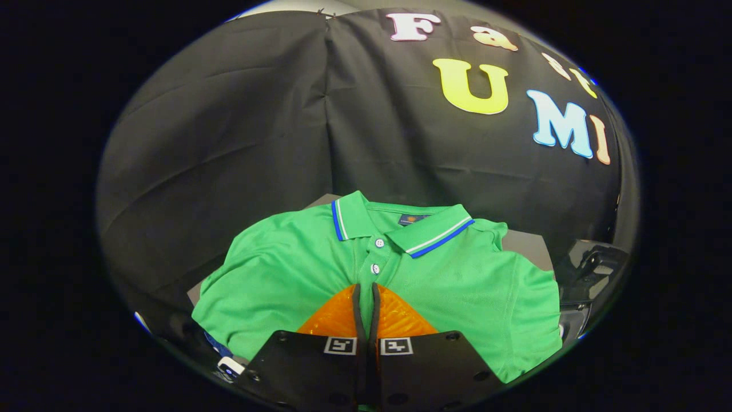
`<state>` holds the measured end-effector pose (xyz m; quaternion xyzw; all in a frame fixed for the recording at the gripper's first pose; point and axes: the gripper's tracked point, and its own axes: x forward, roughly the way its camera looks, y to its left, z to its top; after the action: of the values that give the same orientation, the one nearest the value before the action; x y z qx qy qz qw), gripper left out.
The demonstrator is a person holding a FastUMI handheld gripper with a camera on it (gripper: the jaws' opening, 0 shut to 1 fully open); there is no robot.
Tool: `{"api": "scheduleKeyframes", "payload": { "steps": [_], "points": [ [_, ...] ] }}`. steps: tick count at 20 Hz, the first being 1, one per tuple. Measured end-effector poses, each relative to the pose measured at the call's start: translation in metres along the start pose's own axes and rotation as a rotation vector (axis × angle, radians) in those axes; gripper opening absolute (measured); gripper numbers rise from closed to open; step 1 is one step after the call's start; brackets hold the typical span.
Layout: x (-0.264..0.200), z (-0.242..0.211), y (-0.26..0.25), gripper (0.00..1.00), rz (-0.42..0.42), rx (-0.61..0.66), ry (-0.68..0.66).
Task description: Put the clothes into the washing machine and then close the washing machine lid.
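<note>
A green polo shirt (286, 274) with a blue-and-white striped collar and white buttons lies spread, front up, on a grey surface (529, 243). My gripper (366, 288) hovers over the shirt's chest, its tips just below the lower button. The orange fingers (334, 320) are pressed together, with only the thin black pads between them. No fold of cloth shows between the pads. Whether the tips touch the fabric cannot be told.
A dark, glossy plastic part (592, 269) stands just beyond the shirt's right sleeve. A small white and blue object (230, 366) peeks out beside the shirt's near left hem. The black booth cloth hangs close behind the surface.
</note>
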<state>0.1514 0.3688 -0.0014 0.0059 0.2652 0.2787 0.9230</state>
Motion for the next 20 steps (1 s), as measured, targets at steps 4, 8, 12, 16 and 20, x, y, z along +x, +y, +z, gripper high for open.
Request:
{"api": "scheduleKeyframes", "payload": {
  "steps": [4, 8, 12, 16, 20],
  "points": [
    [-0.017, 0.015, 0.003, 0.01, 0.018, 0.032, -0.057],
    [-0.032, 0.036, -0.005, 0.01, 0.009, 0.023, -0.127],
    [-0.044, 0.048, -0.019, 0.01, -0.008, 0.039, -0.161],
    [-0.060, 0.057, -0.040, 0.01, -0.044, 0.045, -0.193],
    [-0.073, 0.063, -0.068, 0.01, -0.104, 0.030, -0.232]
  ]
}}
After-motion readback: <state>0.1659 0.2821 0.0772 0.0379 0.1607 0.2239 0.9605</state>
